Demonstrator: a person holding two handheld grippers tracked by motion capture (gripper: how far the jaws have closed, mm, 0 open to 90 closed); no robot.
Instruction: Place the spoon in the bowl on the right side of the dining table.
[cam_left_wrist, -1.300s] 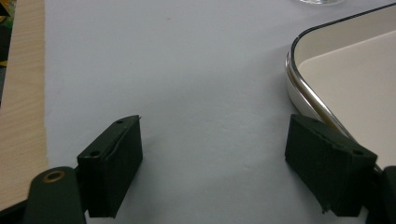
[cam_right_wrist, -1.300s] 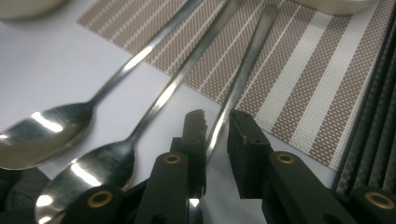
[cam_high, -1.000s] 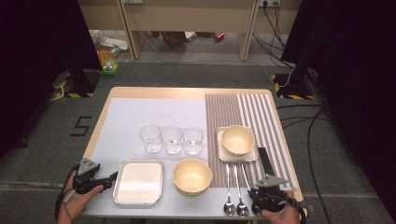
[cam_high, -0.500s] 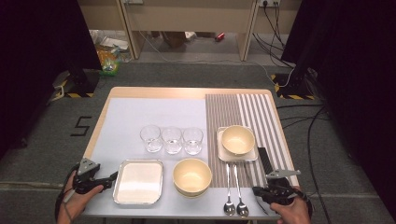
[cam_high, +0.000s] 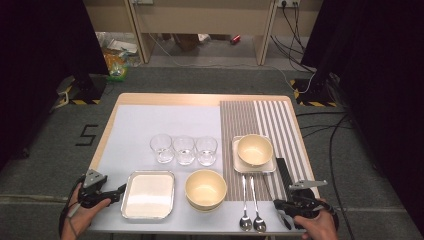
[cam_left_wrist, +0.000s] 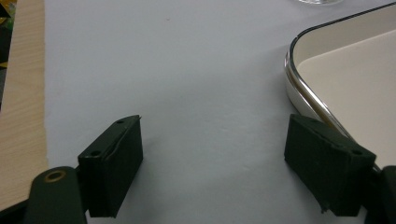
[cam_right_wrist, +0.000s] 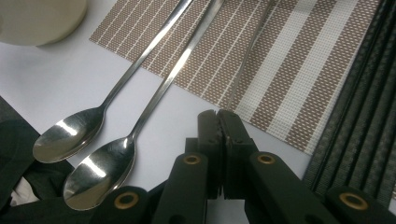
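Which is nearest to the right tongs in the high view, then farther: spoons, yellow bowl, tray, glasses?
From the right tongs, at the table's near right corner:
1. Spoons, just left of them on the near edge.
2. Yellow bowl, near centre.
3. Tray, near left, and glasses, mid-table: too close to call.

On the tabletop (cam_high: 130, 125), three glasses (cam_high: 183, 149) stand in a row behind a tray (cam_high: 149, 194) and a bowl (cam_high: 205, 188), with two spoons (cam_high: 251, 220) right of that bowl and another bowl (cam_high: 254, 149) on a plate (cam_high: 265, 167) behind them.
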